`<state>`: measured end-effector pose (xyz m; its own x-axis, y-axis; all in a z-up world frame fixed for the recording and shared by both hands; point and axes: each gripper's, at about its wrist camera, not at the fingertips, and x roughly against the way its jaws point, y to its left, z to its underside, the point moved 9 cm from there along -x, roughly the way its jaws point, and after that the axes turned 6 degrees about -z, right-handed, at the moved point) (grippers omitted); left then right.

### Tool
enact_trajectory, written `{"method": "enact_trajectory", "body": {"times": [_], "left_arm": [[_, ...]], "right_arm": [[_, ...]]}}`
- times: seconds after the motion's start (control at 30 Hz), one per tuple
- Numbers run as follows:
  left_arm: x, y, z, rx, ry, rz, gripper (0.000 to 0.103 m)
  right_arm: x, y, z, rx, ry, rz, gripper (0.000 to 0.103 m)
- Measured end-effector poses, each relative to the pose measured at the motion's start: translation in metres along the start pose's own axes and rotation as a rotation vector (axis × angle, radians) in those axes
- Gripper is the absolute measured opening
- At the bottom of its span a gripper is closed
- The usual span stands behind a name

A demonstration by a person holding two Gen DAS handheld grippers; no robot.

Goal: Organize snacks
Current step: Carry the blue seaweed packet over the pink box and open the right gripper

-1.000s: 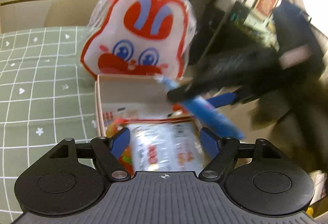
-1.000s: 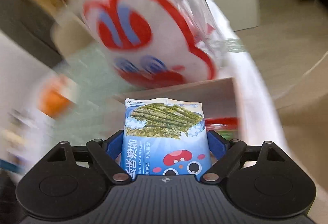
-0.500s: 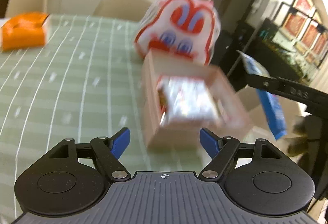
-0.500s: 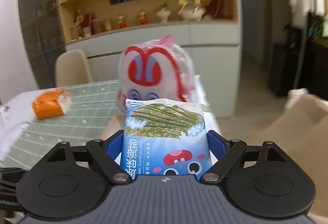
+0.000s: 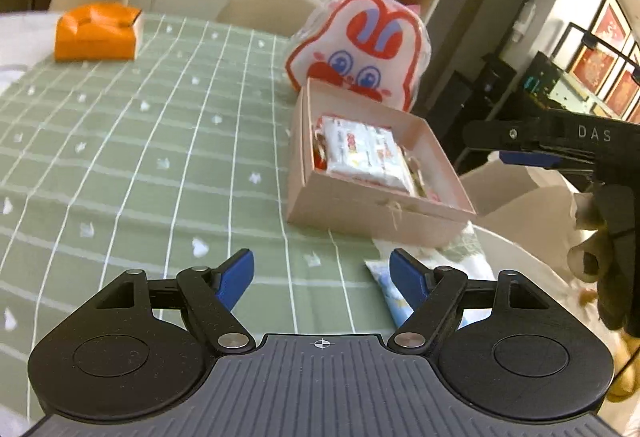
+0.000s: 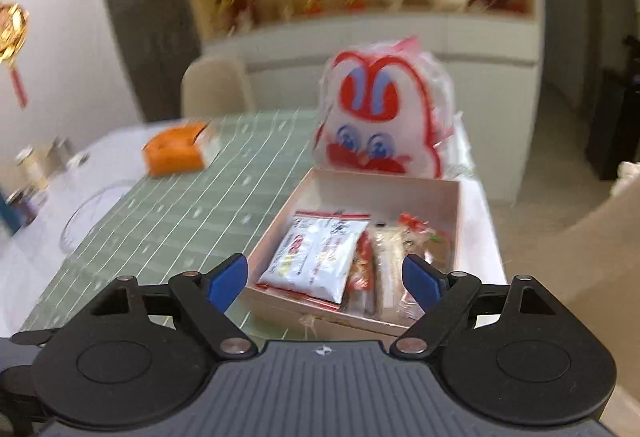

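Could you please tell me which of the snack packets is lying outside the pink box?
The blue-and-white packet on the green tablecloth, beside the left hand-held gripper; the white packet and its neighbours sit inside the pink box.

Left wrist view: low over table (image 5: 168, 141), facing box (image 5: 372, 205). Right wrist view: nearer, above box (image 6: 400, 193). Both share rabbit bag (image 5: 360, 49).

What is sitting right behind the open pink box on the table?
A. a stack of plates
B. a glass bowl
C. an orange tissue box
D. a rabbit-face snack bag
D: the rabbit-face snack bag stands upright just behind the far wall of the pink box.
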<state>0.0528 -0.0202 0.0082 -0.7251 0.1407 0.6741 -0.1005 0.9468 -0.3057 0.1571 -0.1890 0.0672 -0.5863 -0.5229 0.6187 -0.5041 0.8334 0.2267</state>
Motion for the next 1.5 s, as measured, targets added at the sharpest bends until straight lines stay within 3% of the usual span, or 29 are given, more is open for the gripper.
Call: {"method": "enact_trajectory", "body": {"times": [0.07,0.17,0.3,0.43,0.53,0.63,0.73,0.93,0.97,1.07,1.23,1.37,1.5], "left_arm": [[0.003,0.004,0.007,0.027,0.036,0.006,0.081],[0.009,0.012,0.017,0.038,0.083,-0.023,0.081],[0.001,0.017,0.025,0.055,0.146,-0.036,0.081],[-0.003,0.017,0.031,0.010,0.183,-0.053,0.081],[-0.006,0.017,0.030,-0.016,0.202,-0.060,0.080],[-0.006,0.017,0.026,-0.032,0.205,-0.057,0.080],[-0.005,0.019,0.023,-0.030,0.203,-0.049,0.080],[-0.003,0.023,0.023,-0.020,0.206,-0.033,0.080],[-0.003,0.025,0.024,-0.016,0.210,-0.035,0.080],[-0.002,0.033,0.028,0.000,0.218,-0.050,0.080],[-0.003,0.045,0.031,0.015,0.209,-0.073,0.080],[-0.014,0.046,0.038,0.010,0.195,-0.093,0.080],[-0.024,0.031,0.045,-0.024,0.144,-0.088,0.080]], "right_arm": [[-0.003,-0.002,0.008,0.017,0.060,0.002,0.085],[-0.008,-0.003,0.058,0.080,0.139,0.051,0.085],[-0.023,-0.011,0.126,-0.019,0.232,0.108,0.085],[-0.035,-0.002,0.149,-0.051,0.251,0.101,0.085],[-0.041,0.019,0.151,0.019,0.271,0.044,0.069],[-0.038,0.036,0.143,0.099,0.272,0.009,0.065],[-0.016,0.051,0.107,0.125,0.196,-0.053,0.065],[-0.006,0.041,-0.004,0.145,-0.005,-0.027,0.068],[-0.013,0.036,-0.019,0.146,-0.021,-0.010,0.074],[-0.054,0.013,-0.040,0.119,0.030,0.026,0.076],[-0.098,-0.031,-0.030,0.018,0.105,0.123,0.076],[-0.070,-0.032,-0.010,0.021,0.019,0.198,0.076],[-0.027,-0.011,0.031,0.033,-0.044,0.163,0.082]]}}
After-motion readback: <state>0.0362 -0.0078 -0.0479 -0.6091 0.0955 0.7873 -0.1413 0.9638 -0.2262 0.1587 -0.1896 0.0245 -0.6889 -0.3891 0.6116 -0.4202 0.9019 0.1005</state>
